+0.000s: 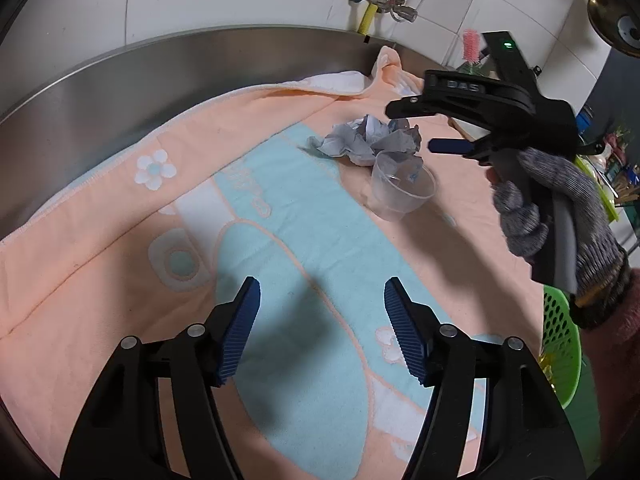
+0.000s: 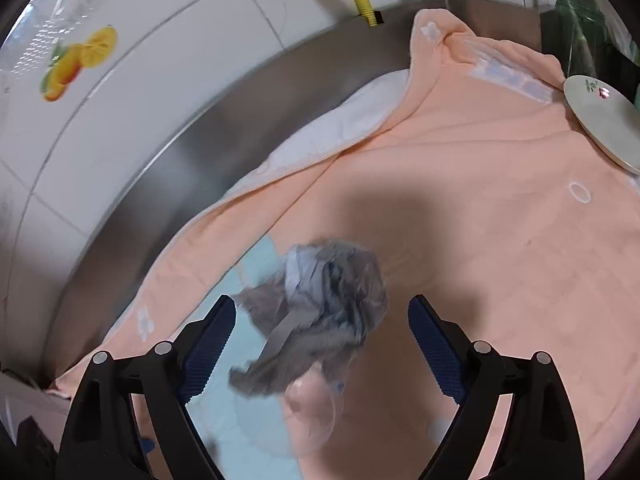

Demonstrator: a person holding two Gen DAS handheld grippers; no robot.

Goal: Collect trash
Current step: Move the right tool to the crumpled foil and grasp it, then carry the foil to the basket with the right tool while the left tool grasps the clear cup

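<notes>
Your work surface is a steel counter (image 1: 120, 80) covered by one peach-and-blue towel (image 1: 120, 280). On the towel lie two pieces of trash: one crumpled grey paper wad (image 1: 368, 140) and one clear plastic cup (image 1: 400, 188). The cup stands upright and touches the near side of the wad — both sit toward the towel's far right corner, close to the counter's back edge.

Your left gripper (image 1: 322, 328) hangs over the blue middle of the towel, jaws apart, nothing between the two ribbed blue pads. Your right gripper (image 2: 322, 348), held in one knitted-glove hand (image 1: 560, 220), is above the wad and cup; its jaws stand wide and the pads touch neither item.

One white plate (image 2: 600, 124) rests at the towel's right edge. One green perforated basket (image 1: 560, 340) sits off the towel's near right side.
</notes>
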